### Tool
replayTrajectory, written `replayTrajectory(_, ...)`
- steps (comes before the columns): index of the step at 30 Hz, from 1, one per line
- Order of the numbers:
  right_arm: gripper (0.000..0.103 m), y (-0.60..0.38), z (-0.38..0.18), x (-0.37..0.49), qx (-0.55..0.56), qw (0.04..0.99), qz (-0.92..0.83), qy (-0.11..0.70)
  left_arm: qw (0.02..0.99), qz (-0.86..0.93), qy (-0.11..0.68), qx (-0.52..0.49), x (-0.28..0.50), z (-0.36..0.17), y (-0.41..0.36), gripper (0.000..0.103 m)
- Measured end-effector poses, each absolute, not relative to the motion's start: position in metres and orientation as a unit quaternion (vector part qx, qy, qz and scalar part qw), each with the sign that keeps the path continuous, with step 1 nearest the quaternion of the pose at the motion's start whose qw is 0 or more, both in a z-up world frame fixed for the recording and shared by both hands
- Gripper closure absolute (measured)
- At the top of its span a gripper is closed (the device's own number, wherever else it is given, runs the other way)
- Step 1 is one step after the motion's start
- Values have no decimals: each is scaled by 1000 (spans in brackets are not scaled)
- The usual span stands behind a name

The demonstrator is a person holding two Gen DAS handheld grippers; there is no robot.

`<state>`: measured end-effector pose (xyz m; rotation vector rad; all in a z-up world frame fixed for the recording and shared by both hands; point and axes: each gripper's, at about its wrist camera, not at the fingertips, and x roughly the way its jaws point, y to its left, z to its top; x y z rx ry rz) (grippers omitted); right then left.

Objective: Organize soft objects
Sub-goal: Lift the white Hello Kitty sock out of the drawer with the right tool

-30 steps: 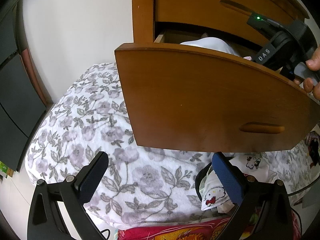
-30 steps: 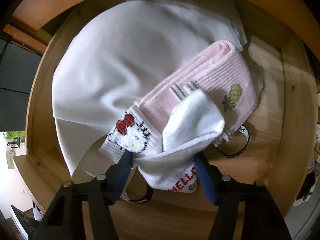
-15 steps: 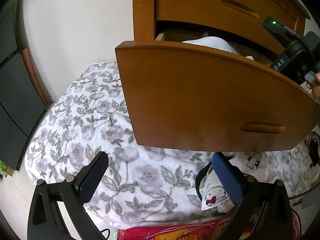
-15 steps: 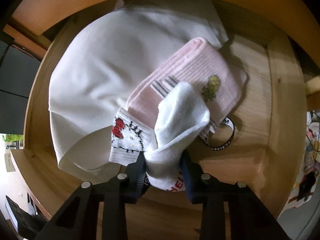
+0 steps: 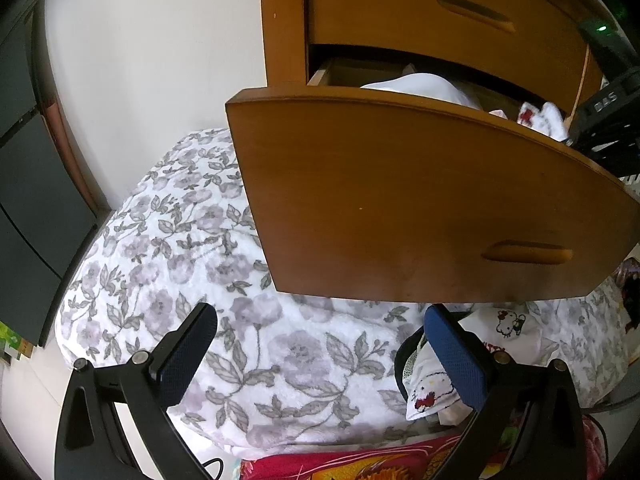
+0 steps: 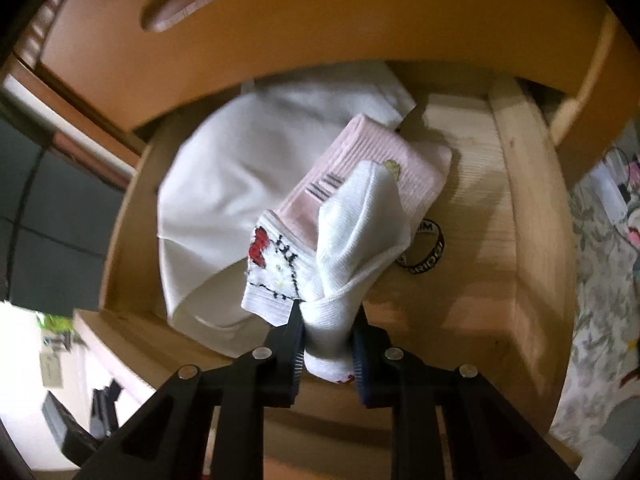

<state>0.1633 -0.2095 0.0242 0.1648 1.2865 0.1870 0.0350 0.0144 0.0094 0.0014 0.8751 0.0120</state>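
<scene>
1. Socks are the business at hand: a white cartoon-cat sock [image 6: 320,280] hangs bunched between the pads of the right gripper [image 6: 326,346], whose jaws have just been closing and now pinch its lower end, above the open wooden drawer [image 6: 520,208].
2. At far left inside the drawer lies a folded white garment [image 6: 224,176], filling most of that side.
3. Just right of it, a pink ribbed sock [image 6: 376,152] rests partly on the garment, with the held sock draped across its near end.
4. Further right, a black band with white lettering [image 6: 430,254] sits on the bare drawer floor, partly hidden under the socks.
5. Seen from the left wrist, the left gripper [image 5: 320,352] waits with its jaws spread wide and nothing between them, over a floral blanket [image 5: 180,248] below the drawer front.
6. To the right on that blanket, near the gripper's right pad, more white cartoon-cat items [image 5: 432,392] lie unsorted.
7. Judged from this, sorting is partly done: several pieces are in the drawer, one sock is in hand and not yet settled, and the blanket's pieces are left.
</scene>
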Motion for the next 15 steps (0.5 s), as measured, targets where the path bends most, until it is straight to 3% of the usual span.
replayTrajectory(15,81,-231,123,47,132,888,62,435,913,15,408,18,29,15,10,0)
